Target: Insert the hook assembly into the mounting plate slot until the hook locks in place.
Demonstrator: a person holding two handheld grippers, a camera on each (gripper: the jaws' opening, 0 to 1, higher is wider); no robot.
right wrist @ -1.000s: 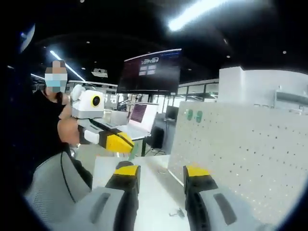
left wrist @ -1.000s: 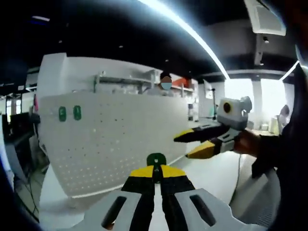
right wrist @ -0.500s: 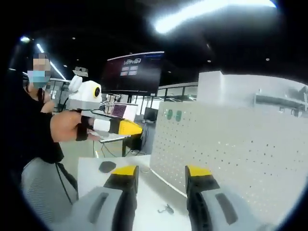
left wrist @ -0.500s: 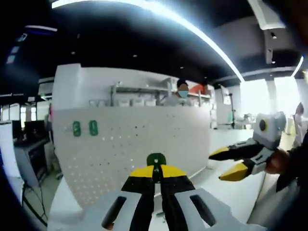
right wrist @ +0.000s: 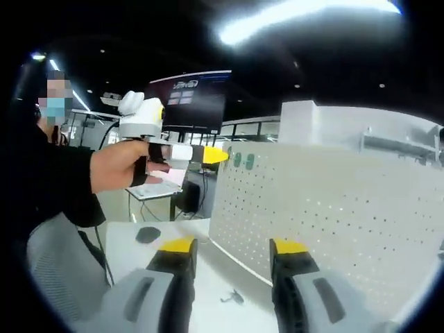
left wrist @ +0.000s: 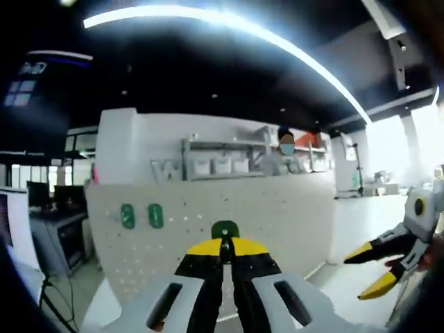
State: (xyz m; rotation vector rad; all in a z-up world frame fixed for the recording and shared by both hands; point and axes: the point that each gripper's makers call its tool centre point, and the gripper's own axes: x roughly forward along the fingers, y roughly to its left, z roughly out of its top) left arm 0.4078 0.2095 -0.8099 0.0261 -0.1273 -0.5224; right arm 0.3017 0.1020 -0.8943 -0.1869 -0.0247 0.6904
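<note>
the green hook (left wrist: 225,229) sits pinched in the tips of my left gripper (left wrist: 223,251), whose jaws are closed tight on it, up in the air in front of the white board with holes (left wrist: 229,225). two more green hooks (left wrist: 141,216) already hang near the top left corner of that board. in the right gripper view the board (right wrist: 326,222) stands upright on the white worktop (right wrist: 208,305), and the two green hooks (right wrist: 243,160) are near its top corner. my right gripper (right wrist: 232,251) has its jaws wide apart and holds nothing. a small dark metal bit (right wrist: 232,297) lies on the worktop between those jaws. a dark round thing (right wrist: 147,234) lies near the worktop's far edge.
</note>
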